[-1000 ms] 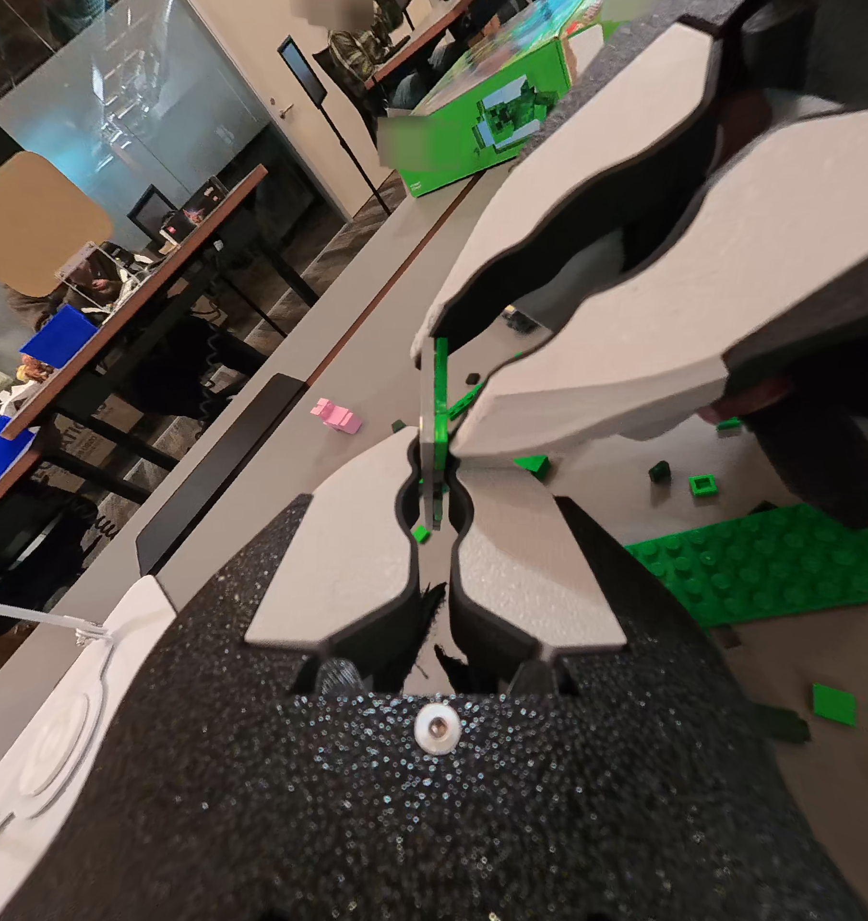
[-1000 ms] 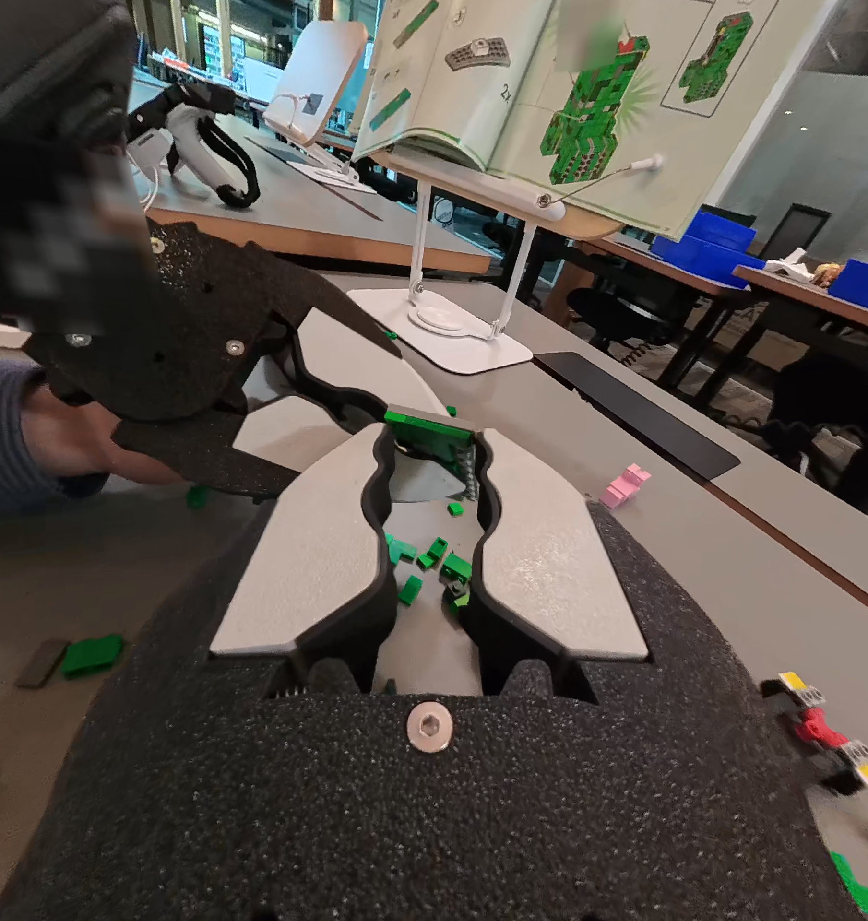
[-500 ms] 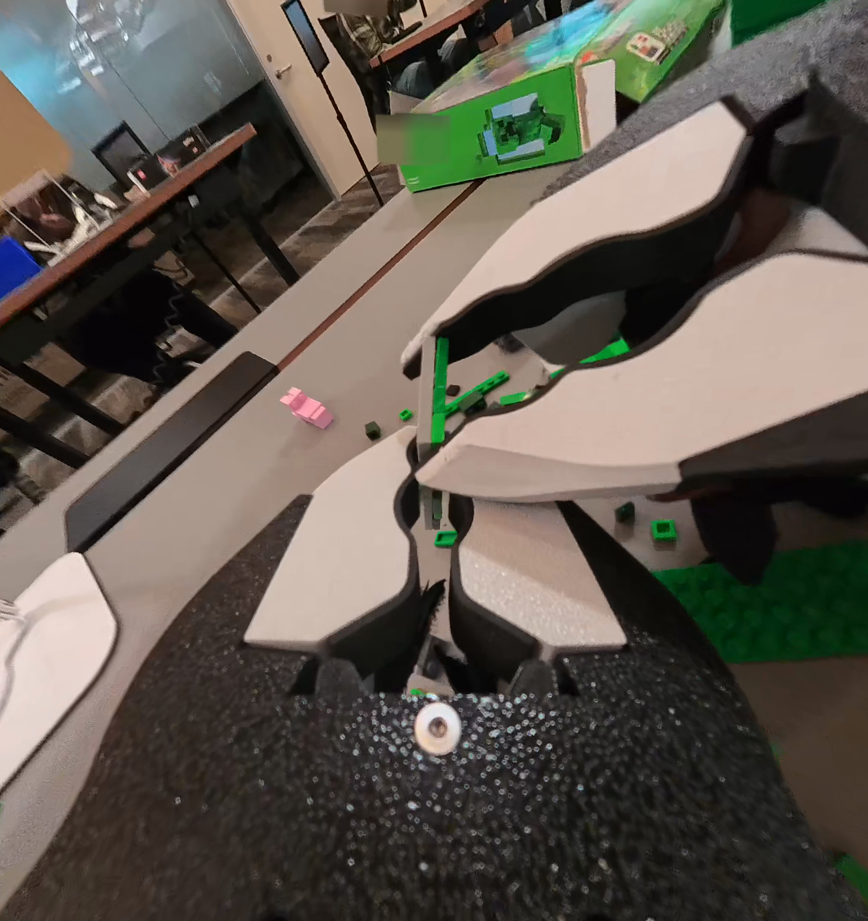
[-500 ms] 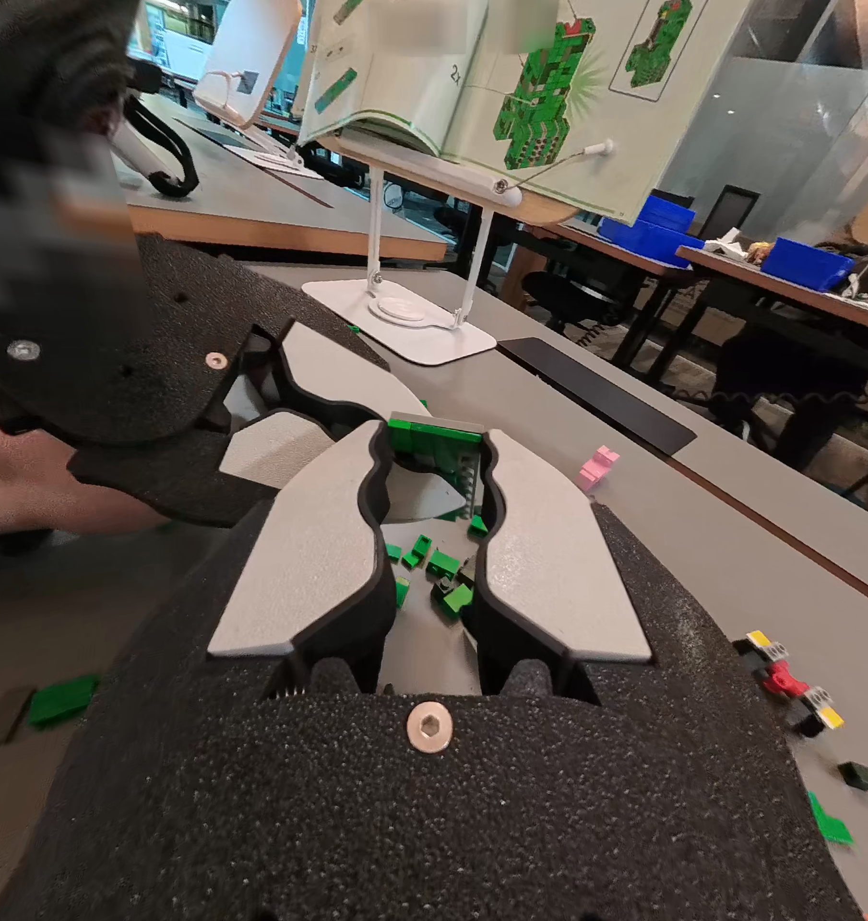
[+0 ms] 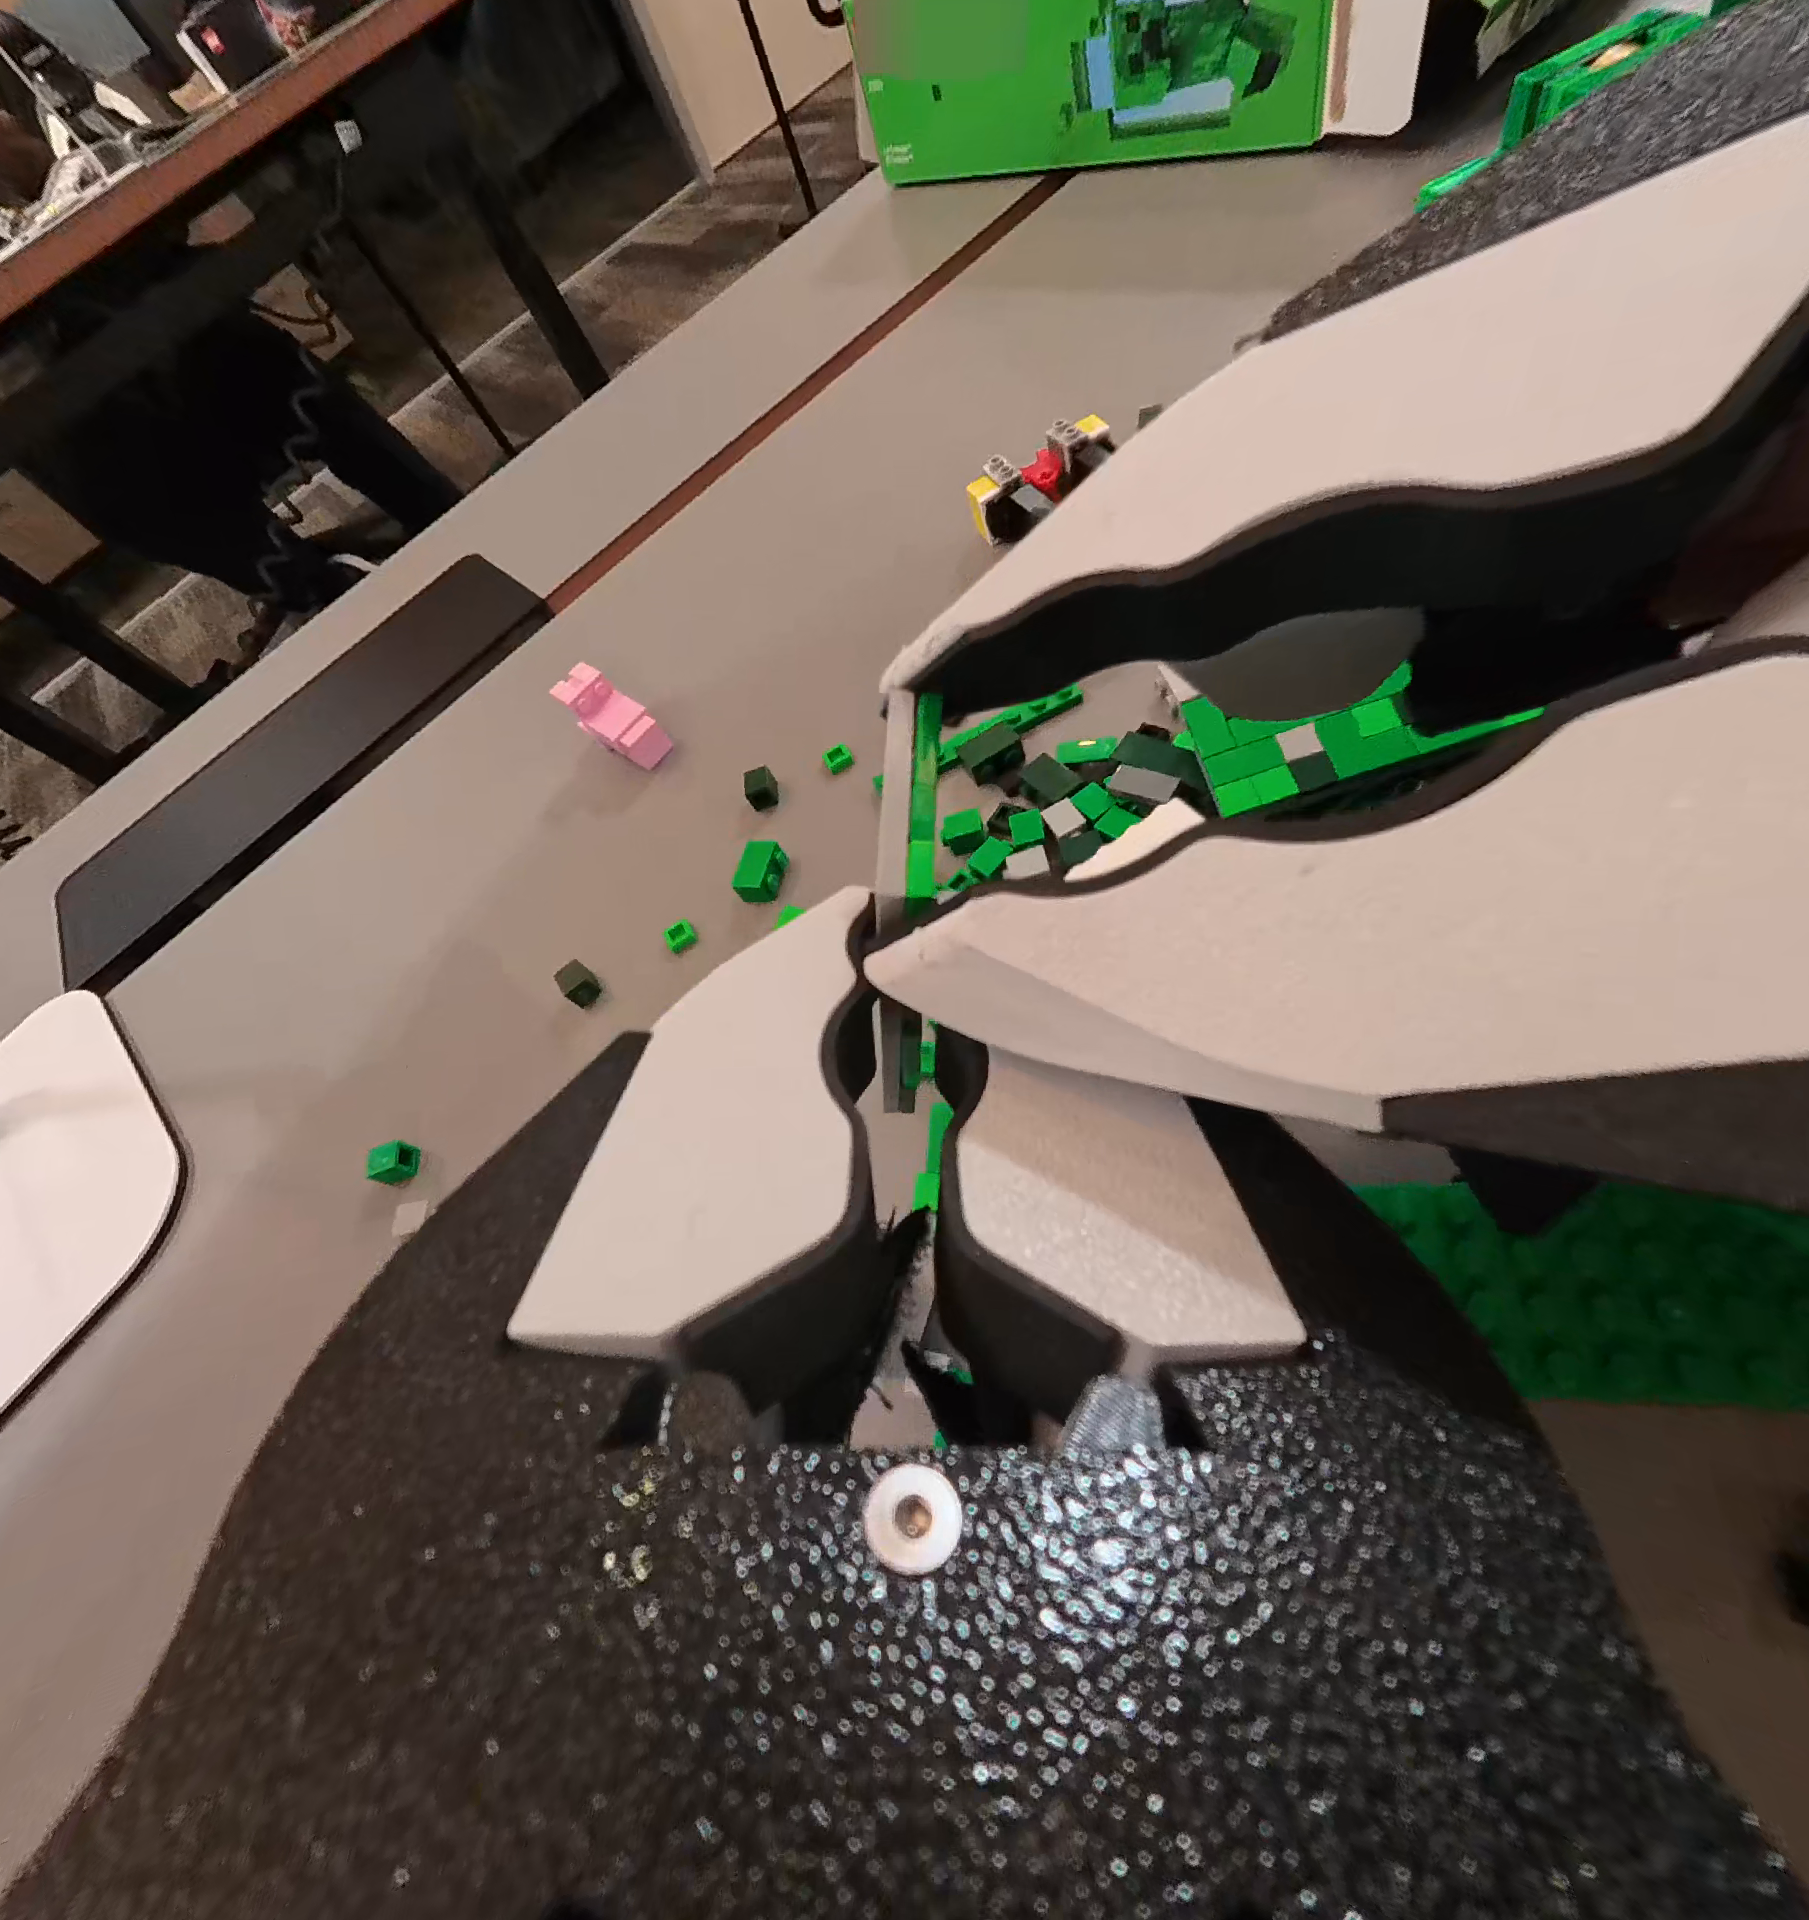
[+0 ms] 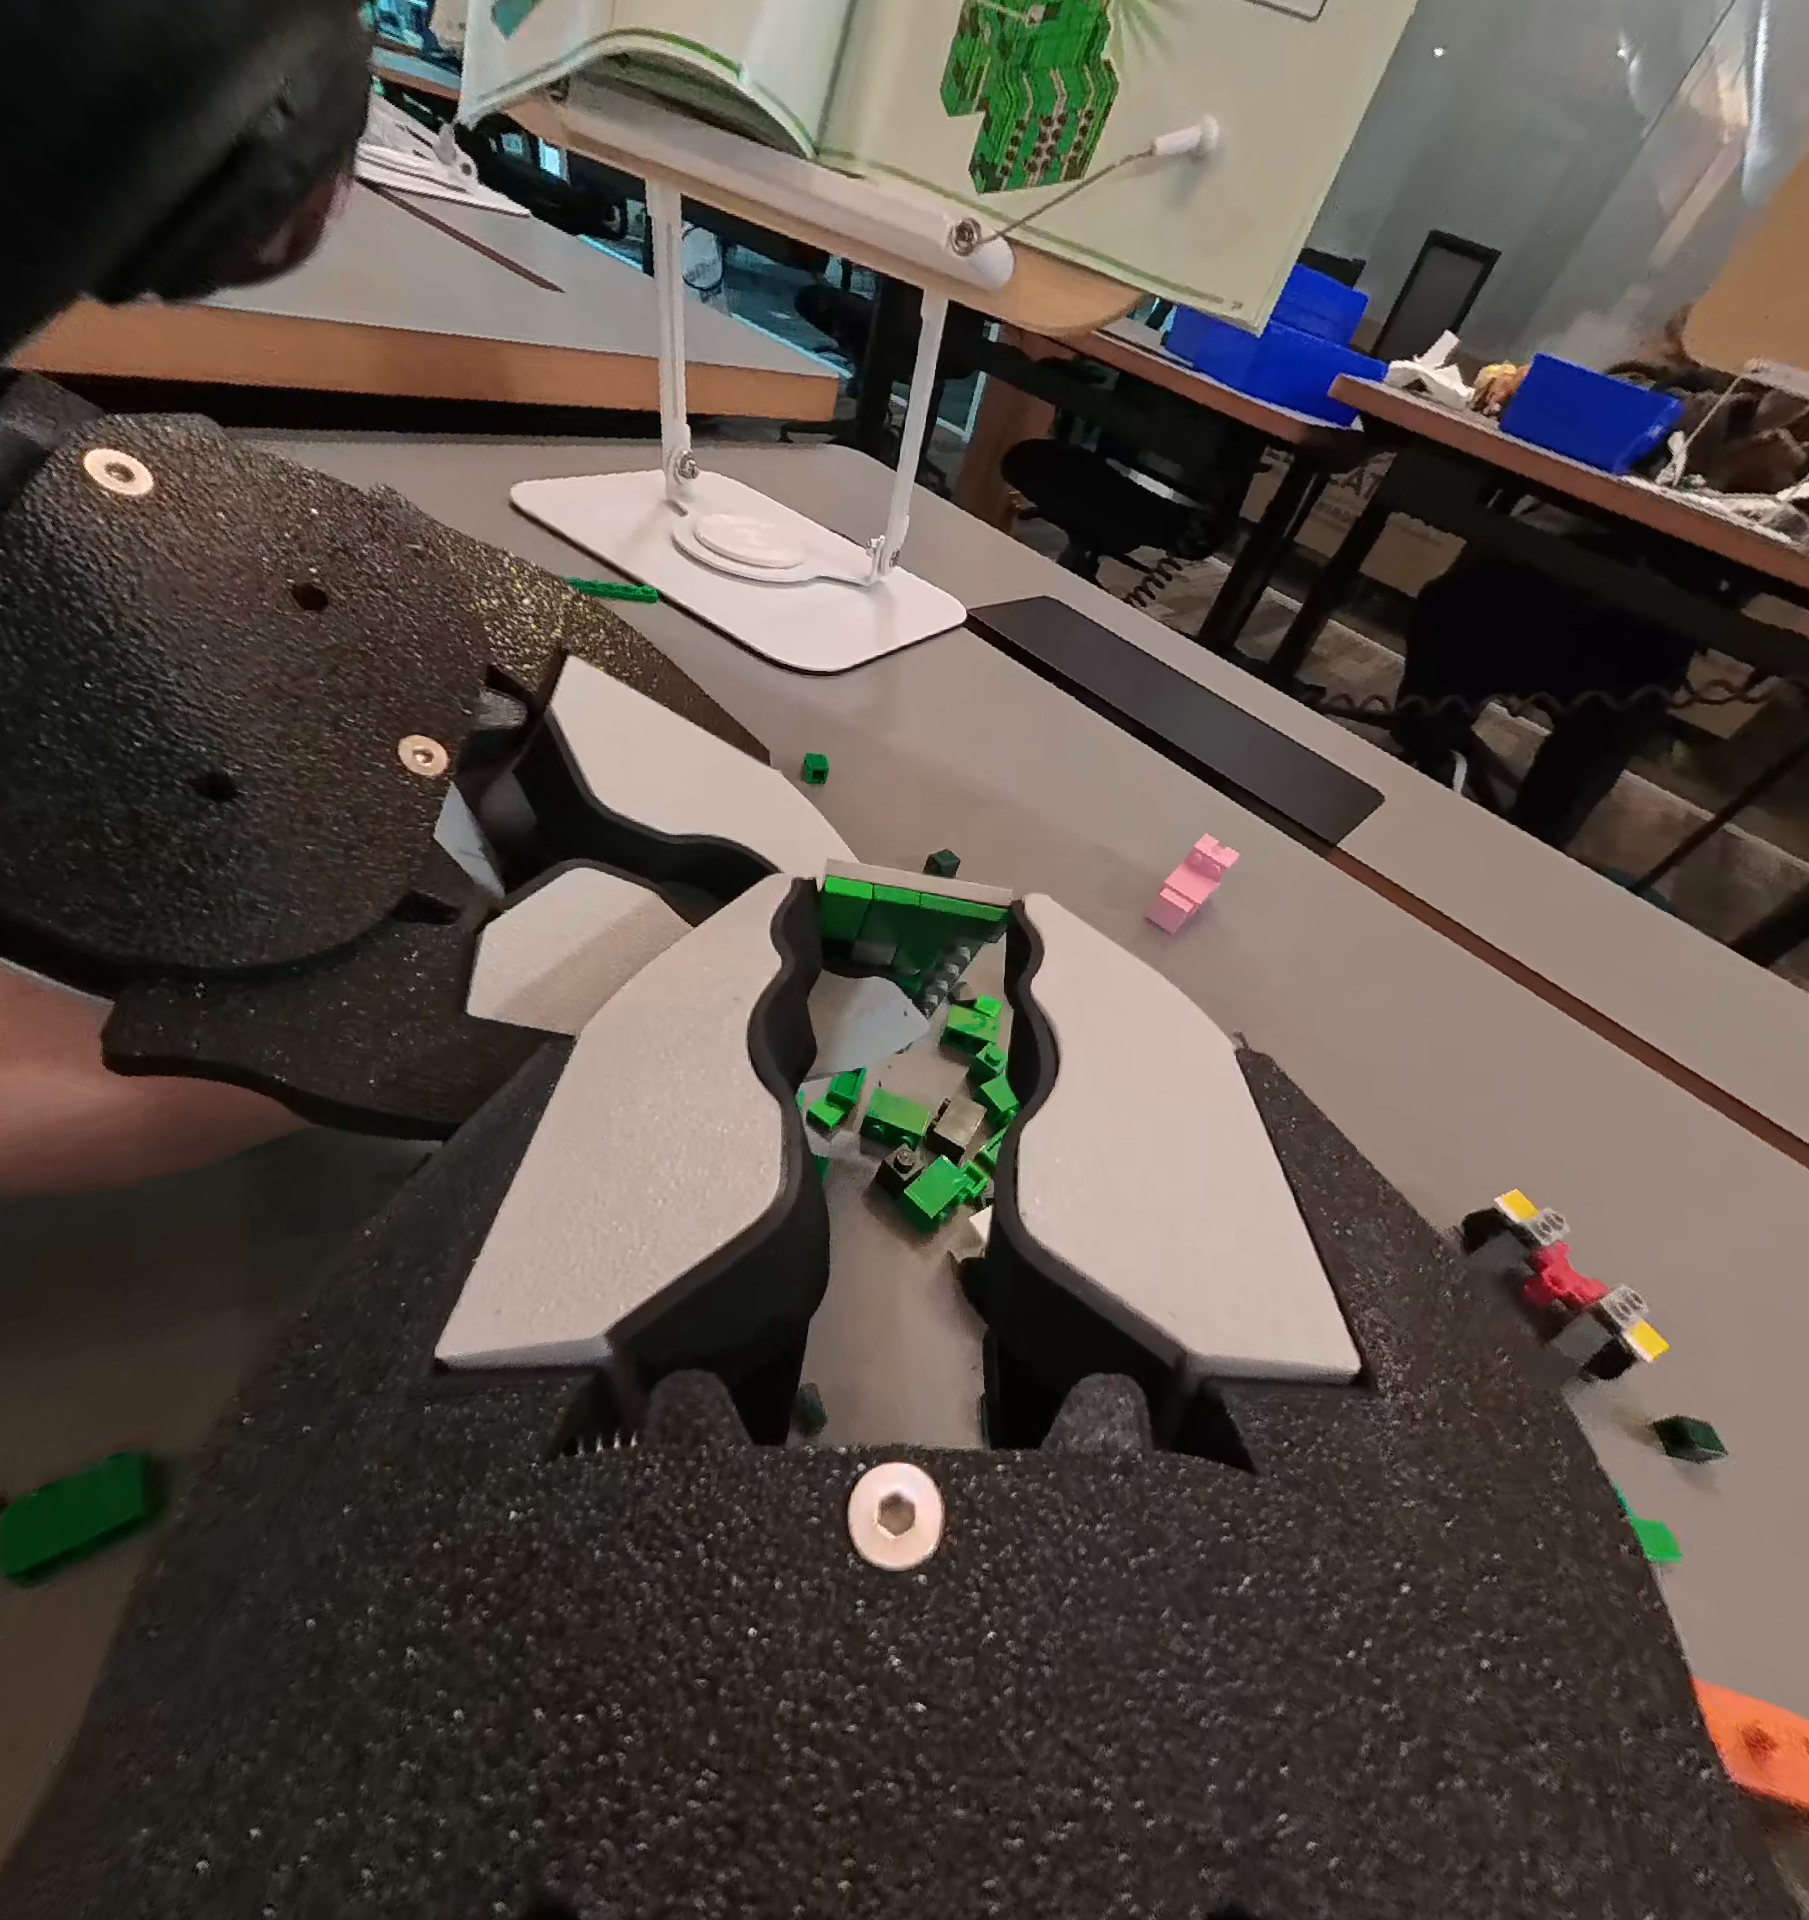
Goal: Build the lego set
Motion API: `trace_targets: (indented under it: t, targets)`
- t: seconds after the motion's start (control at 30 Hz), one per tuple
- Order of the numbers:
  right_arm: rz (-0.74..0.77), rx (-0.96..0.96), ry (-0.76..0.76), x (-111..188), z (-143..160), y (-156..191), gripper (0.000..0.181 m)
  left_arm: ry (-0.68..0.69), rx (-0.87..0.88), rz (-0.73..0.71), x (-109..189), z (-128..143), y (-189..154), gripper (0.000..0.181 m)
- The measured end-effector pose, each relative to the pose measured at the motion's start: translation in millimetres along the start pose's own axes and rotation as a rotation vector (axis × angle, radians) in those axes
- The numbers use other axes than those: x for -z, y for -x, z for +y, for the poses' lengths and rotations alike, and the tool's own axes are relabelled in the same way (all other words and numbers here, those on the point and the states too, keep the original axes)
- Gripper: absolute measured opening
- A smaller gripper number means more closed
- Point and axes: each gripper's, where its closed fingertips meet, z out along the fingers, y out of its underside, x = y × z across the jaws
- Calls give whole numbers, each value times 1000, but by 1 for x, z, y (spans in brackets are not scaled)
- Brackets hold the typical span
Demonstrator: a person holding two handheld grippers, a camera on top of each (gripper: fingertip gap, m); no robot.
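A thin grey-and-green plate assembly (image 5: 921, 790) stands on edge above the grey table. My left gripper (image 5: 895, 997) is shut on its near edge. My right gripper (image 5: 884, 821) comes in from the right, and its two fingertips clamp the same assembly from the sides. In the right wrist view the assembly (image 6: 879, 899) sits between the tips of my right gripper (image 6: 910, 914), with the left gripper's fingers (image 6: 661, 769) holding it from the left. A pile of loose green and grey pieces (image 5: 1066, 800) lies on the table below; it also shows in the right wrist view (image 6: 931, 1132).
A green baseplate (image 5: 1658, 1288) lies at the right. A pink pig figure (image 5: 614, 727), scattered small green bricks (image 5: 760, 868) and a red, yellow and black build (image 5: 1035, 478) lie on the table. A green box (image 5: 1087, 83) is far off. An instruction booklet on a white stand (image 6: 754, 571) is behind. Both grippers' tips are close together, under 4 cm apart.
Both grippers have tipped down towards the table together, still holding the plate assembly. The loose pile and the red-yellow build have come into the left wrist view.
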Motion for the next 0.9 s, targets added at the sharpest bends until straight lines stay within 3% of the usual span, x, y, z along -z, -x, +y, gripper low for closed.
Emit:
trace_targets:
  t: [0.9]
  targets:
    - [39,-32,60,-5,11,-2,33,95,42,-33,-6,14,2,6]
